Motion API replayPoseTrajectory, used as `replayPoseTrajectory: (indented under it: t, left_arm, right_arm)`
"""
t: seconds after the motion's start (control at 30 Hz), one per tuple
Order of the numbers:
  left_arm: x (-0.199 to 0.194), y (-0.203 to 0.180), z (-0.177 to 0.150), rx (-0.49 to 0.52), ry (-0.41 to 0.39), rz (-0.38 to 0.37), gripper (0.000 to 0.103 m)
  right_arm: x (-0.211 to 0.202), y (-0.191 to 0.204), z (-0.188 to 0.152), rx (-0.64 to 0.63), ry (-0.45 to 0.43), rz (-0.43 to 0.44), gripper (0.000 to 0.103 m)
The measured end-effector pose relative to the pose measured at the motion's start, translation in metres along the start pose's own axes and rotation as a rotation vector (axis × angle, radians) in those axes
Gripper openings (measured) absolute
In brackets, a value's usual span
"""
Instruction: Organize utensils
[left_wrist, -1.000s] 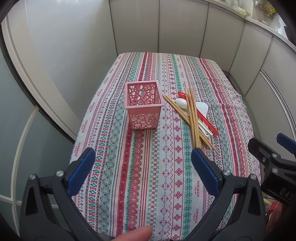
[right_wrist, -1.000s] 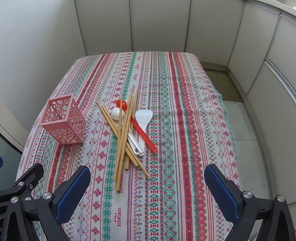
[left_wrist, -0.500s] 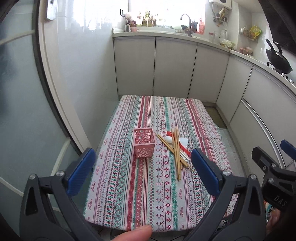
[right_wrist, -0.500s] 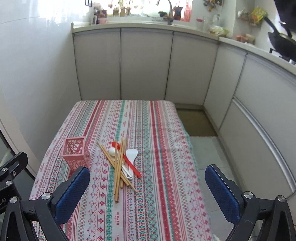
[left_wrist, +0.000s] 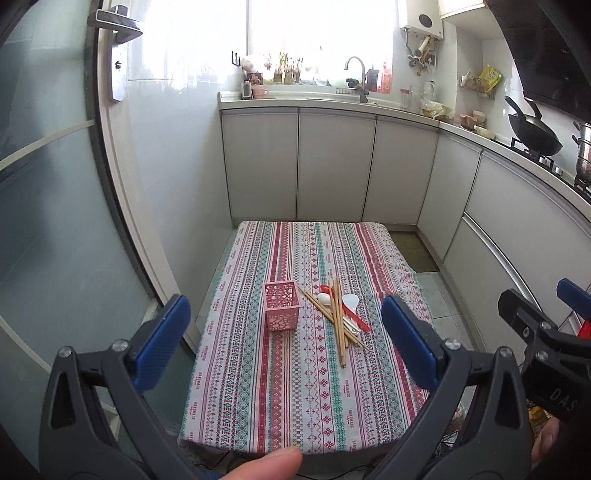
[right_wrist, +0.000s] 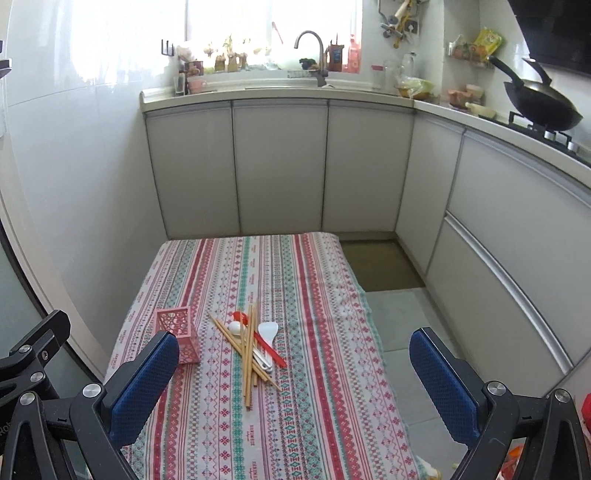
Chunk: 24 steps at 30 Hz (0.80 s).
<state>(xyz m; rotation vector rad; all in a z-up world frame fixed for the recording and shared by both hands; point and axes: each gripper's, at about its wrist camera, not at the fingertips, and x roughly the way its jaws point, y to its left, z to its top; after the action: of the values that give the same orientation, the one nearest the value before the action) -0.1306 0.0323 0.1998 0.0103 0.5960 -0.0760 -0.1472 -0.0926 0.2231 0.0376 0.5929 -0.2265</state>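
Observation:
A pink perforated holder (left_wrist: 281, 305) (right_wrist: 178, 334) stands upright on the striped tablecloth (left_wrist: 295, 387) (right_wrist: 295, 424). To its right lies a loose pile: several wooden chopsticks (left_wrist: 338, 322) (right_wrist: 248, 355), a white spoon (left_wrist: 324, 298) (right_wrist: 235, 326), a white spatula (left_wrist: 350, 302) (right_wrist: 267, 331) and a red spoon (left_wrist: 355, 318) (right_wrist: 272, 353). My left gripper (left_wrist: 285, 336) is open, held back well short of the table's near edge. My right gripper (right_wrist: 295, 373) is open too, above the near end of the table. Nothing is held.
Grey cabinets (right_wrist: 280, 166) run behind the table and along the right, with a sink tap (right_wrist: 314, 55) and a black wok (right_wrist: 543, 107) on the counter. A glass door (left_wrist: 55, 221) stands to the left. A thumb (left_wrist: 269, 463) shows at the bottom edge.
Both grippers have pulled back and up from the table, so the holder and utensil pile look smaller and farther. The utensils have not moved. Both grippers stay open.

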Motion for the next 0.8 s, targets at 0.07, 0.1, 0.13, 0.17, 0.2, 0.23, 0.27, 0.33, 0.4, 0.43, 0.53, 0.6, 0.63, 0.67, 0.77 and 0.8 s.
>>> replayPoseTrajectory:
  t: [0.07, 0.1, 0.13, 0.17, 0.2, 0.23, 0.27, 0.33, 0.4, 0.43, 0.53, 0.6, 0.63, 0.67, 0.77, 0.8]
  left_arm:
    - [-0.001, 0.0, -0.001, 0.0, 0.005, -0.009, 0.103]
    - [-0.001, -0.001, -0.002, 0.001, 0.01, -0.015, 0.103]
    - [-0.004, -0.001, -0.002, 0.001, 0.01, -0.018, 0.103]
    - [-0.005, -0.001, -0.002, 0.001, 0.009, -0.019, 0.103]
    - [-0.005, -0.001, -0.002, 0.0, 0.01, -0.017, 0.103]
    - [-0.005, -0.001, -0.002, -0.002, 0.01, -0.016, 0.103]
    - [-0.007, -0.001, -0.003, -0.003, 0.008, -0.018, 0.103]
    - [-0.008, -0.001, -0.002, -0.005, 0.005, -0.018, 0.103]
    - [-0.01, -0.002, -0.002, -0.005, 0.002, -0.019, 0.103]
    - [-0.01, -0.003, -0.002, -0.004, 0.002, -0.021, 0.103]
    - [-0.01, -0.006, -0.003, 0.006, 0.003, -0.023, 0.103]
    - [-0.011, -0.007, -0.003, 0.01, 0.002, -0.028, 0.103]
    - [-0.011, -0.008, -0.003, 0.012, 0.003, -0.029, 0.103]
    - [-0.011, -0.009, -0.003, 0.012, 0.002, -0.029, 0.103]
    - [-0.011, -0.01, -0.003, 0.013, 0.002, -0.031, 0.103]
    - [-0.011, -0.01, -0.003, 0.013, 0.002, -0.03, 0.103]
  right_arm:
    - [-0.001, -0.001, -0.001, 0.005, 0.007, -0.002, 0.103]
    - [0.0, -0.001, -0.001, 0.005, 0.011, -0.002, 0.103]
    - [-0.001, -0.001, -0.001, 0.004, 0.012, -0.004, 0.103]
    - [-0.002, 0.0, -0.001, 0.003, 0.01, -0.007, 0.103]
    - [-0.002, -0.001, 0.0, 0.003, 0.01, -0.006, 0.103]
    - [-0.003, -0.001, 0.0, 0.004, 0.01, -0.004, 0.103]
    - [-0.003, -0.002, 0.0, 0.003, 0.008, -0.003, 0.103]
    - [-0.005, -0.003, 0.0, 0.0, 0.003, -0.008, 0.103]
    - [-0.005, -0.004, 0.0, 0.002, 0.004, -0.007, 0.103]
    - [-0.005, -0.005, 0.0, 0.002, 0.005, -0.009, 0.103]
    - [-0.006, -0.007, -0.001, 0.007, 0.007, -0.01, 0.103]
    - [-0.007, -0.009, -0.001, 0.011, 0.006, -0.009, 0.103]
    - [-0.006, -0.009, -0.001, 0.009, 0.007, -0.01, 0.103]
    - [-0.007, -0.009, -0.001, 0.009, 0.006, -0.011, 0.103]
    - [-0.007, -0.009, -0.001, 0.008, 0.006, -0.011, 0.103]
    - [-0.007, -0.009, -0.001, 0.009, 0.005, -0.012, 0.103]
